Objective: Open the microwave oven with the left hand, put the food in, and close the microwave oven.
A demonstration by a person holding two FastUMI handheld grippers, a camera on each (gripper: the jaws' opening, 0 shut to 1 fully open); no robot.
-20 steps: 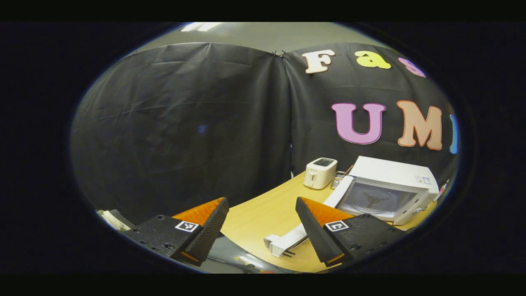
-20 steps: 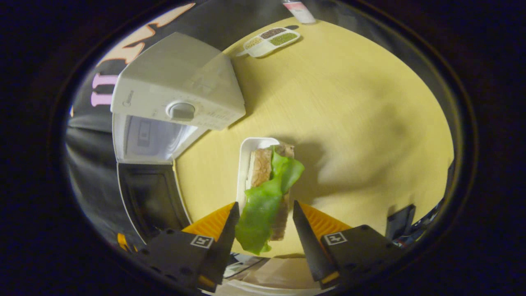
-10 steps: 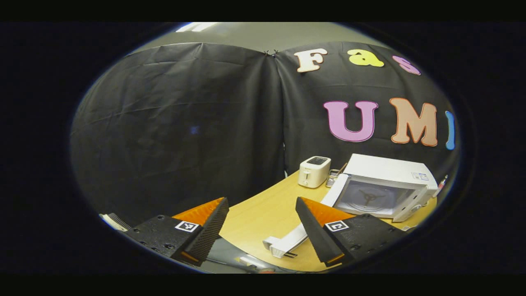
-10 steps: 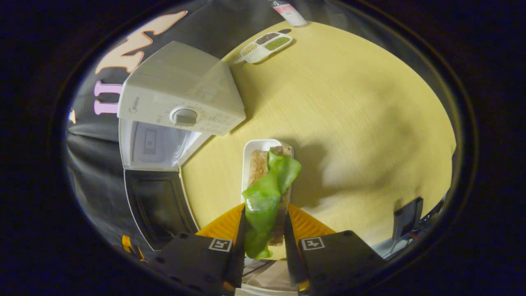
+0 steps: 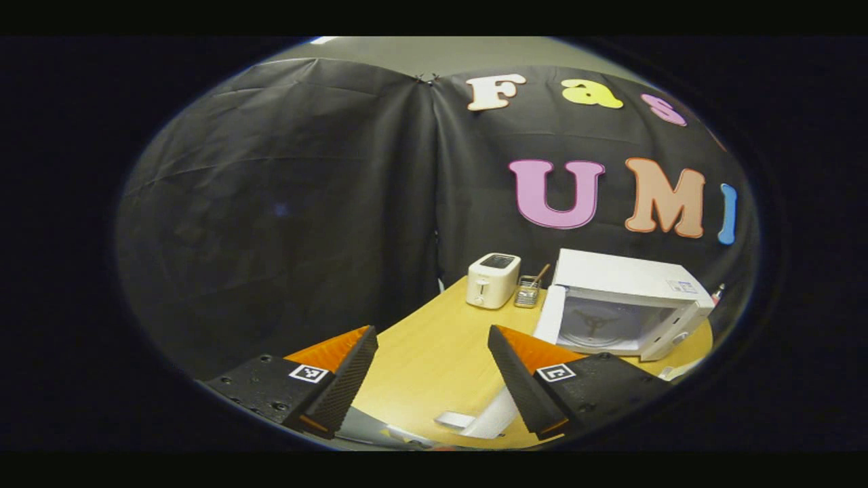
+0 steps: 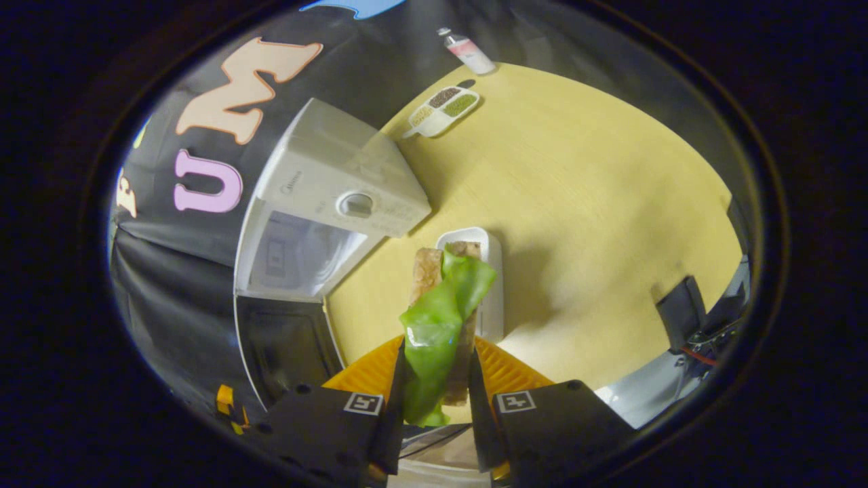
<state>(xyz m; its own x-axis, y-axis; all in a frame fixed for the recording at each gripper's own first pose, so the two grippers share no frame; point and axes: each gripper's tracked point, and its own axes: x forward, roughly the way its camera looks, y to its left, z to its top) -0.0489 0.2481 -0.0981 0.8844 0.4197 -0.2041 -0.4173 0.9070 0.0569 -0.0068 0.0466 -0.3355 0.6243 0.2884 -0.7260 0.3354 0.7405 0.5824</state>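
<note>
We are pinching the sandwich (image 6: 444, 318) between the right gripper (image 6: 434, 407) fingers, apparently lifted above the white tray (image 6: 491, 285) beyond them. Farther off, left of the jaws, the microwave (image 6: 339, 196) is standing with its door (image 6: 288, 346) open. Our left gripper (image 5: 432, 379) is hanging spread and empty, the toaster (image 5: 493, 280) far ahead.

My right gripper (image 6: 434, 400) clamps the sandwich (image 6: 441, 318) between both fingers | white tray (image 6: 489, 271) on the table beneath | microwave (image 6: 319, 217) left, door (image 6: 285, 342) open
</note>
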